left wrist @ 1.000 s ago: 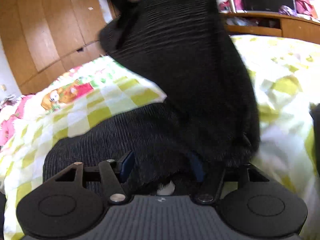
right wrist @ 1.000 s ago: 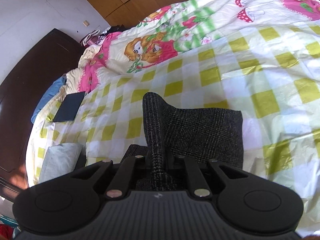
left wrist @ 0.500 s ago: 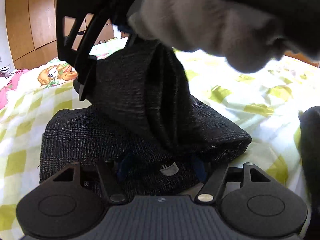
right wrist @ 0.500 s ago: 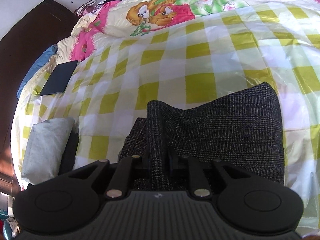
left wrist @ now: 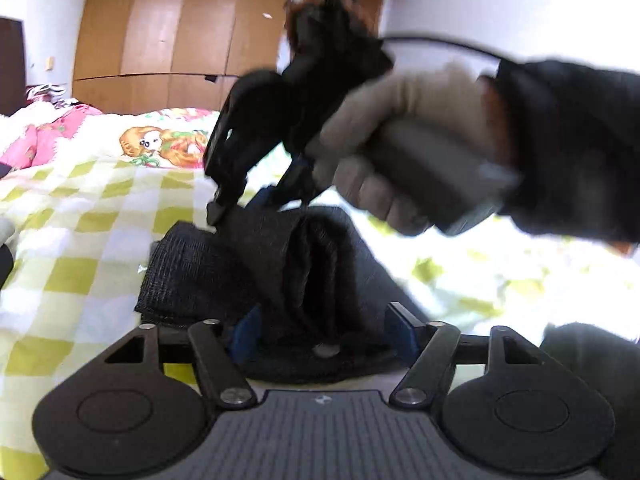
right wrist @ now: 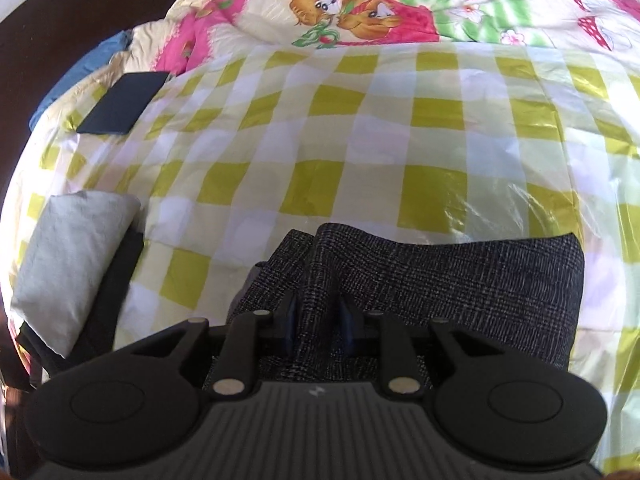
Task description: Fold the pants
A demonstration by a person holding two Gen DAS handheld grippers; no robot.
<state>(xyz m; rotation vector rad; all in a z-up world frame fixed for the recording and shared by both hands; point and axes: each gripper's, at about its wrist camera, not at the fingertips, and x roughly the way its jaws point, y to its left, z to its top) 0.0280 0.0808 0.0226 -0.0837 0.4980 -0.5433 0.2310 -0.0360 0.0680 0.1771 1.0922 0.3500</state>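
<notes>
Left wrist view, nearest first. Left gripper (left wrist: 324, 328): blue pads set wide, jaws have just been opening further. A bunched part of the dark pants (left wrist: 256, 272) lies between the pads; whether either pad presses the cloth cannot be told, the fabric fills the gap loosely.

Pants: dark woven check, folded into a thick bundle lying on the yellow-and-white checked bedspread (left wrist: 80, 248). A raised ridge of folds runs up the middle of the bundle.

Beyond the bundle: right gripper (left wrist: 234, 204), blurred, tips down at the top edge of the pants. A gloved hand (left wrist: 408, 152) grips its handle, dark sleeve behind.

Far: cartoon-print quilt (left wrist: 160, 144), wooden wardrobe doors (left wrist: 180, 24), white wall.

Right wrist view, nearest first. Right gripper (right wrist: 320, 320): jaws narrow, having just been opening a little; a narrow ridge of the pants (right wrist: 440, 280) stands between the blue pads. Pads sit close on both sides of the ridge; firm contact not certain.

Left of the pants, near: a grey folded cloth (right wrist: 68, 248) lying on something dark.

Farther: a dark flat rectangle (right wrist: 122, 104) on the bedspread (right wrist: 360, 128), well apart from the pants. Beyond it the pink cartoon quilt (right wrist: 360, 4) and a dark headboard (right wrist: 60, 20).
</notes>
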